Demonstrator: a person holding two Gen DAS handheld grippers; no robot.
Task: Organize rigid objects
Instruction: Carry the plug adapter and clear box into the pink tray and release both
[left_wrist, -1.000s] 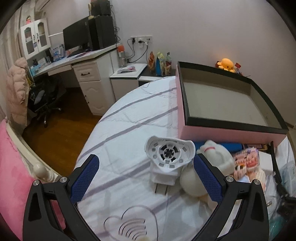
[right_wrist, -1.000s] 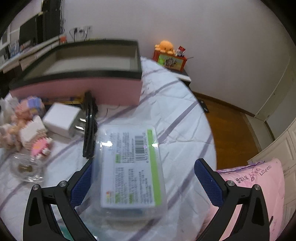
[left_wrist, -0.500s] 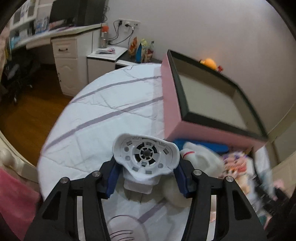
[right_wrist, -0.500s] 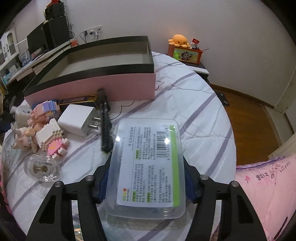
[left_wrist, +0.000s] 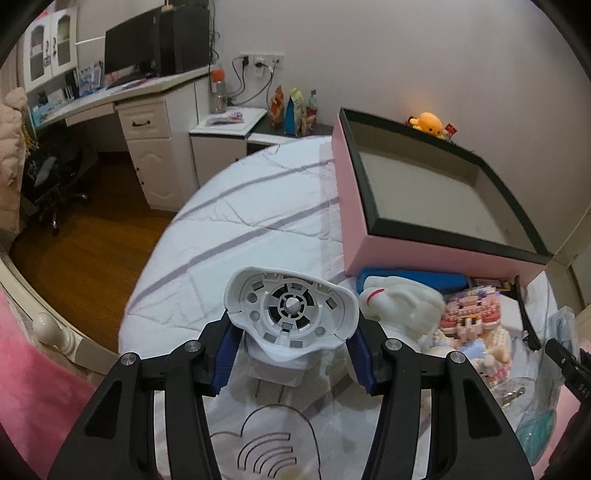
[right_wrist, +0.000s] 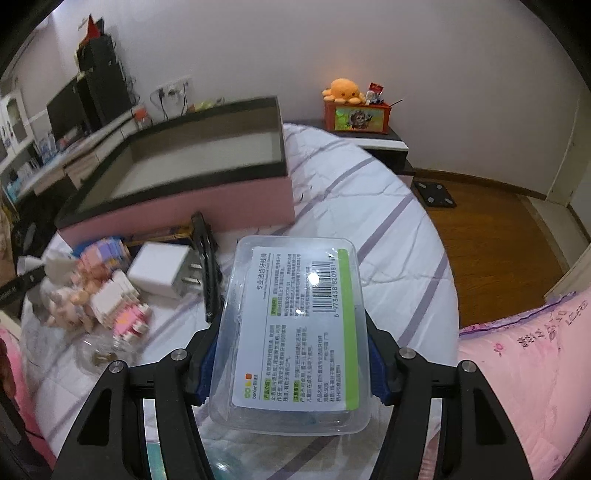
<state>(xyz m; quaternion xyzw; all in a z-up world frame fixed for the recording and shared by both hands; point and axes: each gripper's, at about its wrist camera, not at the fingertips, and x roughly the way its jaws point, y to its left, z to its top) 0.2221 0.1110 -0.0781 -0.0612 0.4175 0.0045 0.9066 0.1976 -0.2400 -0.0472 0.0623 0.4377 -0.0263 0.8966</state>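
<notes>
White plastic fills the left wrist view: we have the left gripper (left_wrist: 291, 363) with its jaws closed on a white plug-in device (left_wrist: 291, 314), its vented round face toward the camera and two metal prongs pointing down. It is held above the striped bed cover (left_wrist: 236, 236), in front of the pink box (left_wrist: 424, 206), whose dark-rimmed opening faces up.

In the right wrist view, the right gripper (right_wrist: 291, 373) has its jaws clamped on the long sides of a clear plastic case (right_wrist: 295, 328), label and barcode facing us. It is held above the bed, near the front right corner of the pink box (right_wrist: 192, 199).

On the cover between box and grippers lie a white charger (right_wrist: 162, 273), a black comb-like strip (right_wrist: 207, 273), pink block figures (right_wrist: 118, 306) and a white plush toy (left_wrist: 402, 306). Whether these pieces touch each other we cannot tell.
</notes>
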